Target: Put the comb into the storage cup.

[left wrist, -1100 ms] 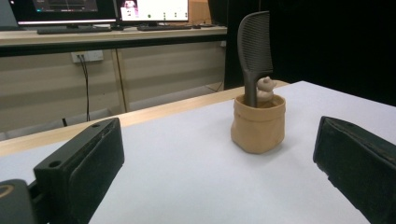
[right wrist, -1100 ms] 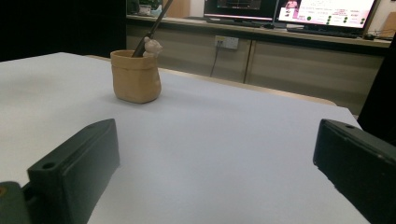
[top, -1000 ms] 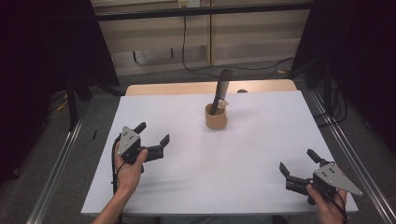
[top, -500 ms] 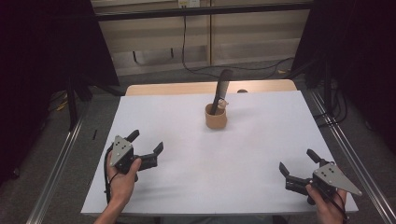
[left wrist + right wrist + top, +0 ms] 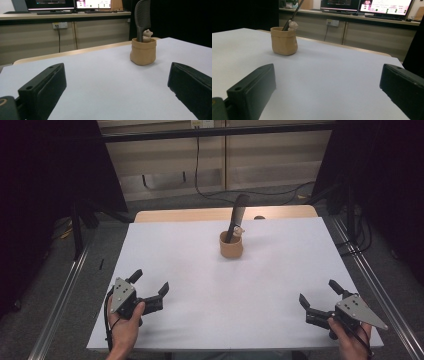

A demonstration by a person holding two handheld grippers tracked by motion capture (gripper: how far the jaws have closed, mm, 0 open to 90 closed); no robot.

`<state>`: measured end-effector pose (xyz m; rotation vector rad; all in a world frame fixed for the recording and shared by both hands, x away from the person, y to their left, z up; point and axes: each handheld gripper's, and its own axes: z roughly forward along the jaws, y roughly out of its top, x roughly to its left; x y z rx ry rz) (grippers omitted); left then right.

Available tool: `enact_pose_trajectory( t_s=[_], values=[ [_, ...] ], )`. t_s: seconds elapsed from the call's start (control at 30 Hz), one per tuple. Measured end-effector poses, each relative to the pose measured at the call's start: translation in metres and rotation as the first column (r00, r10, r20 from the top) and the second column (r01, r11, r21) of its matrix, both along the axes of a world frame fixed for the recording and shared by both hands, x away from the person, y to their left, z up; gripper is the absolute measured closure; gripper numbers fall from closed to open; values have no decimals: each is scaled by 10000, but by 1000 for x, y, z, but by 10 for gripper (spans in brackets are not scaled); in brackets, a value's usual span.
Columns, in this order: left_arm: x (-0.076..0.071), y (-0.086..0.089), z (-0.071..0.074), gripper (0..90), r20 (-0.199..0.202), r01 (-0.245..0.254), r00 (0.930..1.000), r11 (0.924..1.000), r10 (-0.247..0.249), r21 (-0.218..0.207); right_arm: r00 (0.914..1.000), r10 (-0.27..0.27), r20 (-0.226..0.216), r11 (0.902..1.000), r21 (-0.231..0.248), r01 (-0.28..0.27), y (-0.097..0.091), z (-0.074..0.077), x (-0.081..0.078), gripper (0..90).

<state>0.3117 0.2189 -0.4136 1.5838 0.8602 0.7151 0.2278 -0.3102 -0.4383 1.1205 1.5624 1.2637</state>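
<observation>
Since a second ago the left tool [image 5: 150, 290] has drawn back toward the lower left of the high view, away from the pot, while the right tool [image 5: 322, 297] has kept its place at the lower right. I take that retreat to mean neither hand is reaching for anything yet; both look parked near the front edge.

One white counter [image 5: 200, 265] spans the middle of the high view. On it, upper centre, stands one tan pot [image 5: 231, 246], well apart from both tools. Out of the pot rises one dark comb [image 5: 237, 215], leaning slightly toward the upper right, and beside its shaft one small bear figure [image 5: 147, 35] peeks over the rim.

Two tools in all, each held in one hand. Both have their jaws spread wide with nothing between them; each gripper view shows bare counter between the two black jaws, with the pot farther off.
</observation>
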Motion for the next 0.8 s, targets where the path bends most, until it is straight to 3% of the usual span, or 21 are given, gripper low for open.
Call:
enact_pose_trajectory(
  t_s=[0.2, 0.27, 0.4, 0.43, 0.6, 0.8],
  values=[
    [-10, 7, -7, 20, -52, -301, 9995, 9994, 301, -157, 10000, -35, -2, 10000, 27, 35, 0, 0, 0, 0],
    [-12, 10, -8, 20, -51, -345, 9994, 9994, 345, 65, 10000, -35, 20, 10000, 9, 35, 0, 0, 0, 0],
    [-17, 14, -12, 20, 40, -643, 9979, 9979, 643, -8, 10000, -80, 25, 10000, 12, 80, 0, 0, 0, 0],
    [-18, 15, -12, 19, 15, -648, 9979, 9978, 648, 143, 10000, -91, 8, 10000, 25, 91, 0, 0, 0, 0],
    [-25, 21, -16, 19, -70, -762, 9971, 9970, 761, -115, 10000, -96, 9, 9999, 49, 96, -1, 0, 0, 0],
    [-32, 26, -21, 20, -95, -987, 9951, 9951, 988, 42, 10000, -91, 20, 10000, 36, 91, -1, 0, 0, 0]
  ],
)
